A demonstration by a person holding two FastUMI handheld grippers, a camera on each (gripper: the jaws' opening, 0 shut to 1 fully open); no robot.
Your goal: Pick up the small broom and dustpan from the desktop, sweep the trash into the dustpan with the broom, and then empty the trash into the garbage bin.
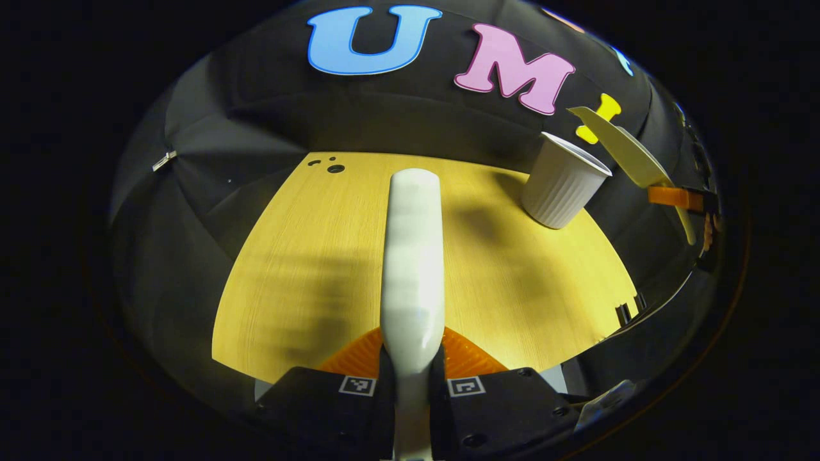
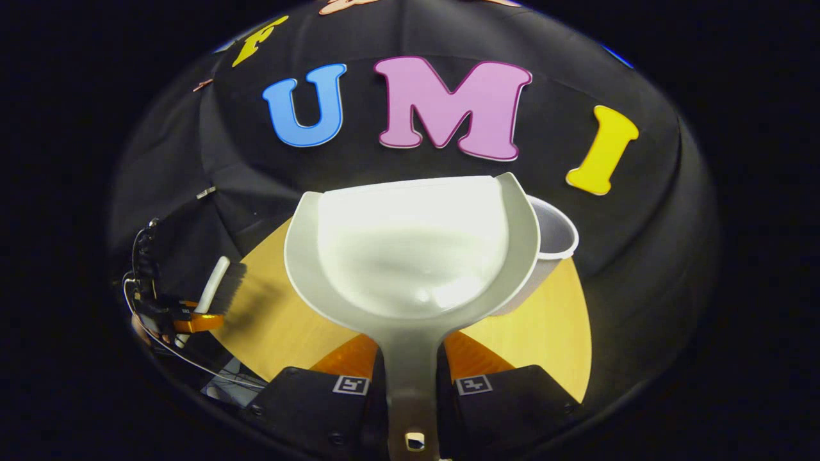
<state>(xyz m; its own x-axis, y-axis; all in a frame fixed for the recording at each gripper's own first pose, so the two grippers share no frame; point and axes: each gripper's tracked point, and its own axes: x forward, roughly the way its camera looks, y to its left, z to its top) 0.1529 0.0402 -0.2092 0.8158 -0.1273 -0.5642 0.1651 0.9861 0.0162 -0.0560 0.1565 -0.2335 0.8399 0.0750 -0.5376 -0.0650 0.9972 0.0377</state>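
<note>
Here, left gripper [image 1: 411, 378] pinching white broom [image 1: 413, 256] above the yellow desk [image 1: 307, 269], right gripper [image 2: 410, 384] pinching dustpan [image 2: 410, 250] handle, dustpan raised, partly hiding the white cup bin [image 2: 554, 234] just behind, bin near the desk's far edge.

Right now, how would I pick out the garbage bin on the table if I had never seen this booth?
Start at the yellow wooden tabletop and go to its far edge by the black cloth wall. There stands a white ribbed paper cup, open end up, serving as the bin. The white plastic dustpan in the right gripper is wide and shallow; the white broom handle is a slim bar.
</note>
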